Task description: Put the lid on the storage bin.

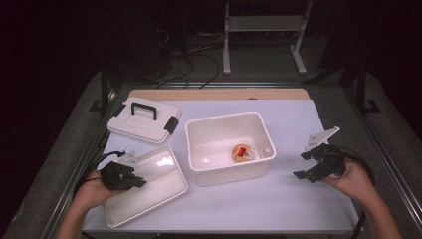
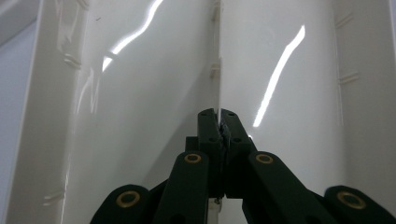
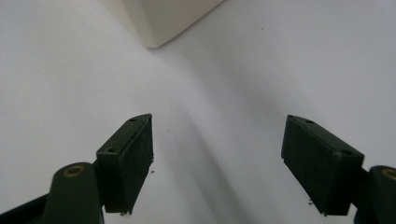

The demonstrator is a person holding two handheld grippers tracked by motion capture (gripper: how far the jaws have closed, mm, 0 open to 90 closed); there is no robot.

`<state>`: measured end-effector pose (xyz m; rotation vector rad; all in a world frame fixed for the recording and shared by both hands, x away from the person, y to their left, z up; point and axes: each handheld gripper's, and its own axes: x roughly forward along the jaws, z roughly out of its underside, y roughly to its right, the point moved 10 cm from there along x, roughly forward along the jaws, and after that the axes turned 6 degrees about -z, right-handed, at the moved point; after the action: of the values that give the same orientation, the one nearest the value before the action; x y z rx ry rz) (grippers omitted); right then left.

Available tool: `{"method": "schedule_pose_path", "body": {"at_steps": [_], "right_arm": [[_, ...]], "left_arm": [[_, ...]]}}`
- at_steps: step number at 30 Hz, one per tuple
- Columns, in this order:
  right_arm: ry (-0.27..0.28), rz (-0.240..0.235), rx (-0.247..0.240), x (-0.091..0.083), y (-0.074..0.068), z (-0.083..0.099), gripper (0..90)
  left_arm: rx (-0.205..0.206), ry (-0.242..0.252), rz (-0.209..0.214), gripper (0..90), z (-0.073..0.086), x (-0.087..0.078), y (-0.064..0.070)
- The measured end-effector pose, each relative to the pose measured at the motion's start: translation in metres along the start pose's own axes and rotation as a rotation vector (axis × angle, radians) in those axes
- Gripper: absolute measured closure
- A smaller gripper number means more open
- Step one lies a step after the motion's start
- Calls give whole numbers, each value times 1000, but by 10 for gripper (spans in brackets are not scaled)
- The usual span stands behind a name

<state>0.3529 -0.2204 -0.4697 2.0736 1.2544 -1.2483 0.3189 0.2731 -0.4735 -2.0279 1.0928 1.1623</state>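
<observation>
A flat white lid [image 1: 154, 181] lies tilted at the front left, and my left gripper [image 1: 141, 182] is shut on its near left rim. In the left gripper view the black jaws [image 2: 218, 117] pinch a thin edge of the glossy lid [image 2: 140, 93]. An open white bin [image 1: 224, 122] stands at the table's middle with a round yellow item with a red label [image 1: 243, 153] on its bottom. My right gripper [image 1: 301, 165] hovers open to the right of the bin, nothing between its jaws [image 3: 217, 158]. A corner of the bin [image 3: 159, 18] shows ahead of it.
A closed white box with a black handle and black clasps [image 1: 144, 120] sits at the back left. A white sheet [image 1: 298, 124] covers the table, with dark metal rails along its sides. Cables trail from both grippers.
</observation>
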Motion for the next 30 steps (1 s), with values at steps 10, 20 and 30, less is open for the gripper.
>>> {"method": "schedule_pose_path", "body": {"at_steps": [10, 20, 30], "right_arm": [[-2, 13, 11, 6, -1, 7, 240], [-7, 21, -5, 12, -7, 9, 240], [24, 14, 9, 16, -12, 10, 240]], "left_arm": [[-9, 48, -18, 890, -5, -37, -5], [8, 95, -24, 890, -28, -72, -5], [75, 131, -11, 890, -70, -94, 3]]}}
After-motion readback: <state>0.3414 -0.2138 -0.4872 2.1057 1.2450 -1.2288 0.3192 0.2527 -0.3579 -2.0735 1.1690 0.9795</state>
